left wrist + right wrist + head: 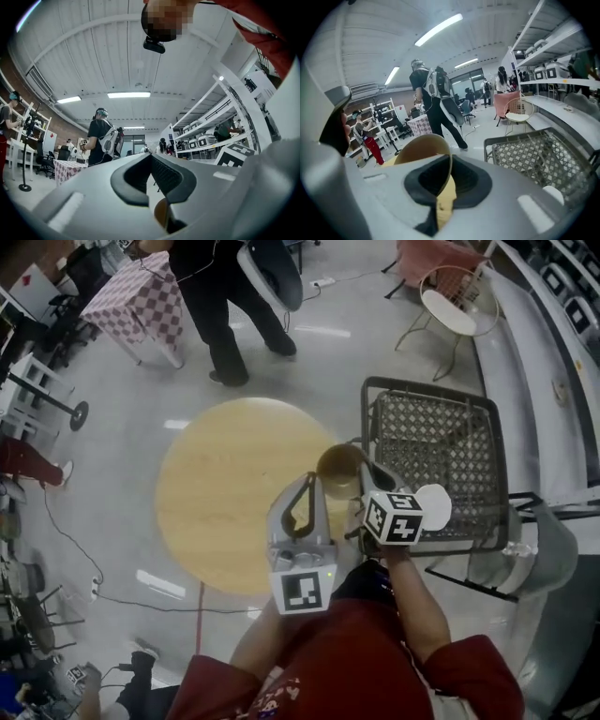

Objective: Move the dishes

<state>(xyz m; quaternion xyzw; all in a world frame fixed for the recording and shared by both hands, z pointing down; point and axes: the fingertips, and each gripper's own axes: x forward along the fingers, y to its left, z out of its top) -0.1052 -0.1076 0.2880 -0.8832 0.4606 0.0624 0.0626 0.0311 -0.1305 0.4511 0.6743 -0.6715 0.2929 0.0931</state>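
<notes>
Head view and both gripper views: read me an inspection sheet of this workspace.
Surface: round wooden table, bare.
Job's things: one tan bowl, held by its rim.
Clutter: nothing seen.
Grippers: left gripper shut, empty; right gripper shut on the bowl.
Cables: thin cable on the floor left of the table.
Surroundings: metal mesh chair beside the table; person standing by a checked table.

- The round, light-wood worktop [225, 493] stands on a glossy grey floor [122, 456].
- A dark mesh chair [441, 456] stands on the same floor, just beside the worktop's right edge.
</notes>
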